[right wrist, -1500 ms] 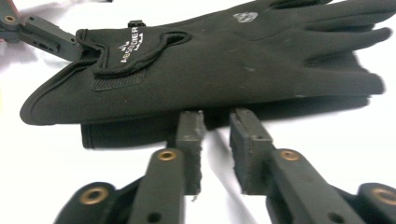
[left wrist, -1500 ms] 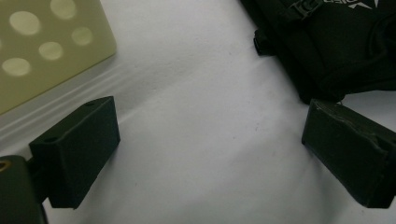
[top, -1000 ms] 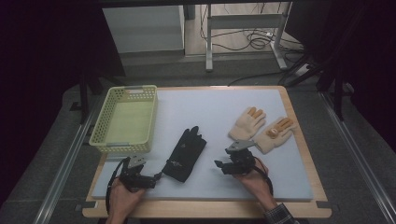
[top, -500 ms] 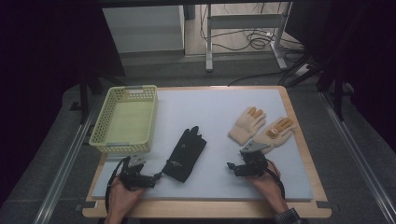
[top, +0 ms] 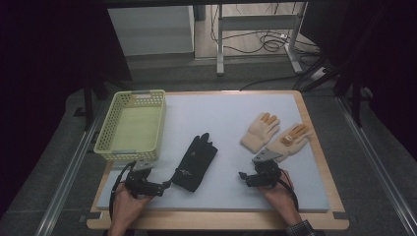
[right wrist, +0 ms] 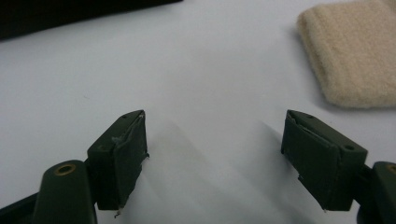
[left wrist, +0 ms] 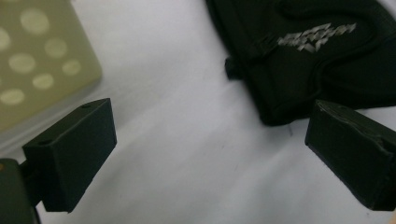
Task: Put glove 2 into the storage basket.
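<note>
Near the bench's front edge, left claw (top: pixel 164 186) gapes wide, empty – black glove (top: pixel 196 162) just beside it, cut off in its view. Right claw (top: pixel 243 175) wide too, holding nothing, w/ bare room between; tan glove (right wrist: pixel 350 56) half seen.

A wooden table (top: pixel 314 123) carries a pale mat (top: pixel 221 118). On it a yellow-green basket (top: pixel 133 125) sits at the left edge, a black glove (top: pixel 195 161) mid-front, two beige gloves (top: pixel 275 135) near the right edge
</note>
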The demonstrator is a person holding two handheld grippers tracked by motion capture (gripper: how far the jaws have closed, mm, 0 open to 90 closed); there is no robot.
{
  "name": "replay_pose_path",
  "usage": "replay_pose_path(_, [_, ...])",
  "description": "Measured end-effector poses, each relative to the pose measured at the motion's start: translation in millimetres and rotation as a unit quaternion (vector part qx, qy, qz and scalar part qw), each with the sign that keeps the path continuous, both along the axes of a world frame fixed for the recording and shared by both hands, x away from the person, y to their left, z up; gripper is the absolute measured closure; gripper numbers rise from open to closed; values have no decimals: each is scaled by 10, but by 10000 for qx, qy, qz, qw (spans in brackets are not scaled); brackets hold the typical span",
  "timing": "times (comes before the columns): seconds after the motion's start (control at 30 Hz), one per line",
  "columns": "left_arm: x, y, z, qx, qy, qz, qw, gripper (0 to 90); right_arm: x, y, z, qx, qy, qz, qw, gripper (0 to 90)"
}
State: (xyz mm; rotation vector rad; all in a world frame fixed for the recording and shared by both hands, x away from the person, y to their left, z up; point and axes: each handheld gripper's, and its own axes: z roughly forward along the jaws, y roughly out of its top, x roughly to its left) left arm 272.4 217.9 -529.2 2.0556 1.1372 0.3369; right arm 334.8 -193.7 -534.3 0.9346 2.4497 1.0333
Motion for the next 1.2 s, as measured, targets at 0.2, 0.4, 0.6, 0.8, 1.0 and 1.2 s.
replay_pose_path(0.2, [94, -120, 143, 38, 61, -128, 9999, 4, -1, 1, -1, -2, -9, 0, 10000, 220])
replay_pose_path(0.4, [229, -302, 250, 2, 151, -196, 9997, 0, -2, 1, -2, -4, -16, 0, 10000, 220])
replay_pose_path(0.6, [352, -622, 293, 272, 233, -296, 9989, 0, -4, 1, -3, -12, -25, -2, 10000, 219])
replay_pose_path(0.8, [426, -945, 256, 522, 283, -338, 9977, 0, -4, 1, -3, -18, -31, -3, 10000, 217])
replay_pose_path(1.0, [469, -1138, 164, 886, 240, -122, 9957, 0, -5, 1, -3, -23, -37, -5, 10000, 216])
replay_pose_path(1.2, [487, -1133, 43, 901, 406, -71, 9951, 0, -6, 2, -4, -21, -39, -7, 10000, 215])
